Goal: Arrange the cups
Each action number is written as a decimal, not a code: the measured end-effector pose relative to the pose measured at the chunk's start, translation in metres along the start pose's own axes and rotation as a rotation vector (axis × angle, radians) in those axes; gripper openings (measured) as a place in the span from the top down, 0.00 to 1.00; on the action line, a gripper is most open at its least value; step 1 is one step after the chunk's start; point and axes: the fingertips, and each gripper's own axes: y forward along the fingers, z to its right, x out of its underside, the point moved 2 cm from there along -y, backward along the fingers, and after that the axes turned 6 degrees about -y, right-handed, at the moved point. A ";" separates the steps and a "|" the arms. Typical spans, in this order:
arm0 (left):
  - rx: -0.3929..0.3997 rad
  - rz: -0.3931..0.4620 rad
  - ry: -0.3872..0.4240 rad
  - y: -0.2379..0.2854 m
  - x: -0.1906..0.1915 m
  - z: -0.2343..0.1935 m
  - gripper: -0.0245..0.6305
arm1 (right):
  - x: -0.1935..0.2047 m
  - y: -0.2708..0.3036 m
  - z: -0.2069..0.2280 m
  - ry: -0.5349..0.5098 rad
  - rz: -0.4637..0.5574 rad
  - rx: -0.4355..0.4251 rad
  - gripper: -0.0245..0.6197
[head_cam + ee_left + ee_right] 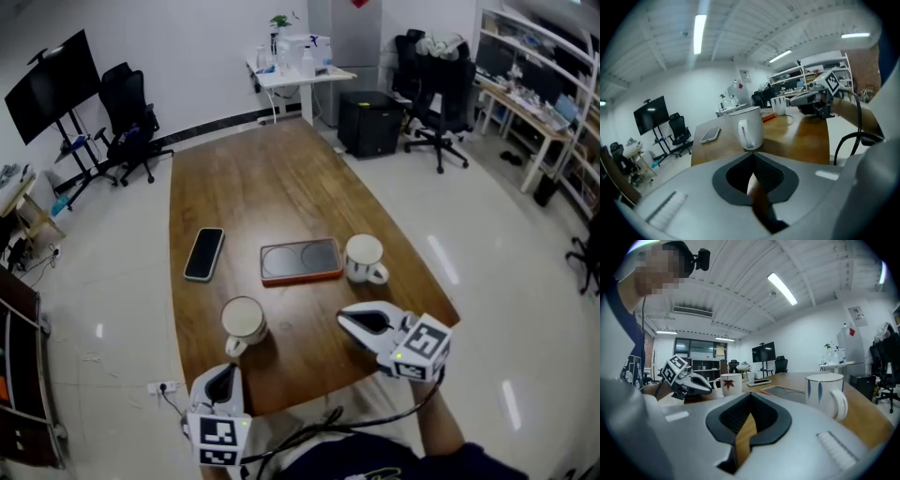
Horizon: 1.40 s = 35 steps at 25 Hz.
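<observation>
Two white cups stand on the wooden table (pixel 244 187). The near-left cup (pixel 243 319) bears a red leaf (pixel 730 384) and has its handle toward me. The other cup (pixel 364 255), marked with blue strokes (pixel 825 392), stands right of a flat orange-rimmed tray (pixel 301 261). My left gripper (pixel 222 380) is shut and empty at the table's near edge, just short of the leaf cup (pixel 749 126). My right gripper (pixel 354 321) hangs shut and empty over the near right corner, a little short of the blue-marked cup.
A phone (pixel 204 253) lies left of the tray. Office chairs (pixel 131 122), a screen on a stand (pixel 52 84), a white desk (pixel 300 80) and shelving (pixel 534 103) stand around the table on a pale floor.
</observation>
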 end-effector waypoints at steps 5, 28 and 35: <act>-0.029 0.073 0.004 -0.009 -0.004 0.001 0.96 | -0.003 0.000 0.000 0.005 -0.003 0.001 0.97; 0.336 0.351 -0.196 -0.010 -0.052 0.021 0.96 | -0.002 0.003 0.007 0.011 -0.005 0.033 0.97; 0.367 0.343 -0.200 -0.009 -0.051 0.025 0.96 | -0.001 0.004 0.008 0.007 -0.002 0.027 0.97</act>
